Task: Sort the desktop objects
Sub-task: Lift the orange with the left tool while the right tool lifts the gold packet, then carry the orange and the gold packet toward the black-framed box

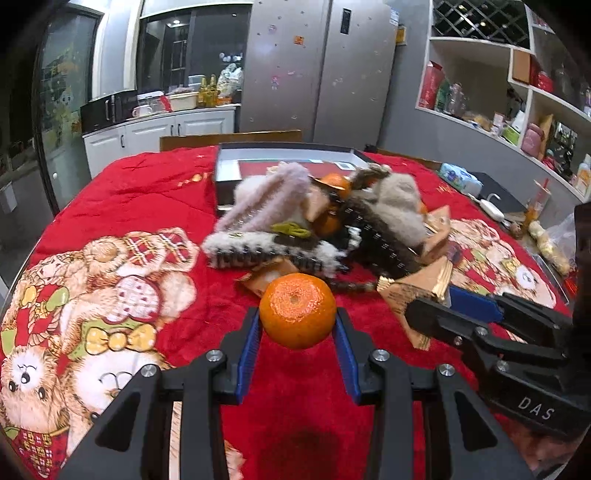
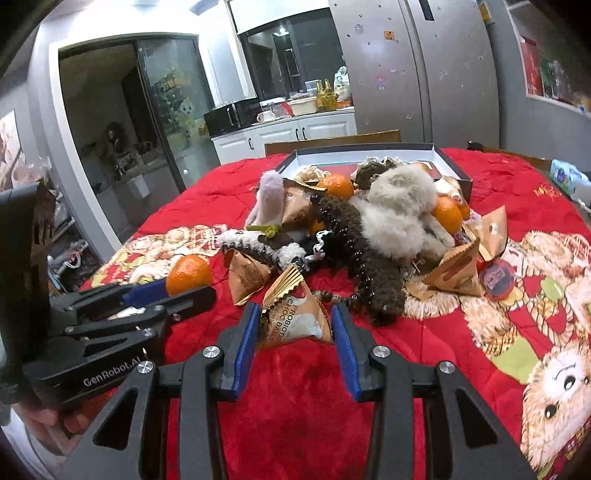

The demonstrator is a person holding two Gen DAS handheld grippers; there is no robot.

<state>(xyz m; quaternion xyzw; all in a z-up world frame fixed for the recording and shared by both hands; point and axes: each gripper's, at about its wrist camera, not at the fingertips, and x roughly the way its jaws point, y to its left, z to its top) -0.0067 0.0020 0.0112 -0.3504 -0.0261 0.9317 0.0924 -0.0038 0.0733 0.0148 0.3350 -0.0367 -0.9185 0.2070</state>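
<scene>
Left tool [image 1: 297, 325] grips a tangerine [image 1: 297, 315]; right tool [image 2: 295, 321] clasps an upright snack packet [image 2: 295, 317].

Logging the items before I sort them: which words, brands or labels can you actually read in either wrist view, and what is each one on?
"PROBIOTIC CHOC BALLS" on the snack packet between the right gripper fingers.
"GenRobot.AI" on the left gripper body, right wrist view.
"DAS" on the right gripper's body, left wrist view.
Print on the other packets and fridge stickers: too small to read.
</scene>
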